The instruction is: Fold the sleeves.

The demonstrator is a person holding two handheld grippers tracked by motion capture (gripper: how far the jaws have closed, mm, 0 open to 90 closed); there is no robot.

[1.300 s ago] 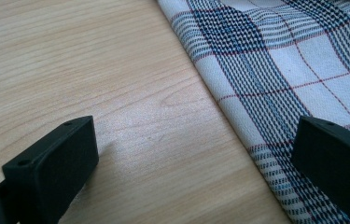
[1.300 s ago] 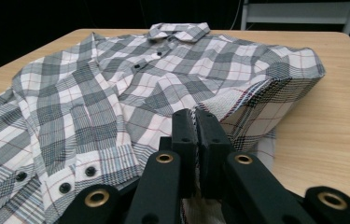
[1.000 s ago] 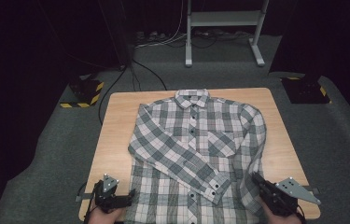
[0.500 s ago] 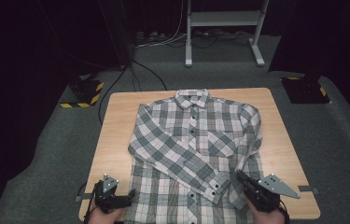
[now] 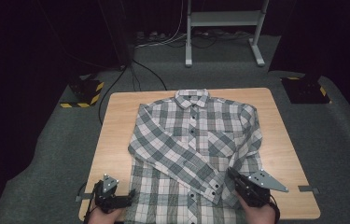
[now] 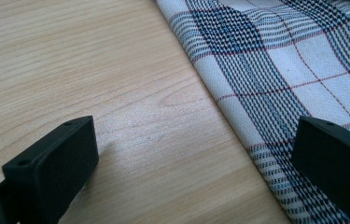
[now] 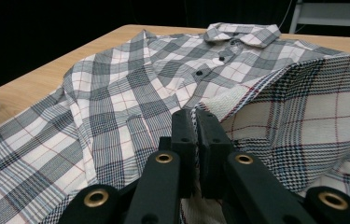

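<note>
Lying face up on a light wooden table (image 5: pixel 116 121), a grey-and-white plaid button-up shirt (image 5: pixel 196 140) has its near right hem pinched in the closed right gripper (image 5: pixel 233 176) — fabric lifted in a fold — while the left gripper (image 5: pixel 128 195), jaws wide apart, rests at the opposite hem edge.

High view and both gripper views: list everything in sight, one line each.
shirt: one, grey-white plaid, buttoned, flat on the table, one sleeve folded across its front
table: one, light wood, centre
floor blocks: two, black with yellow stripes, beside the table's far corners
metal stand: one, grey, behind the table
cables: several, on the floor, far left
left gripper: black, jaws open at the shirt's near left edge
right gripper: black, jaws shut on the shirt's lifted right edge
</note>
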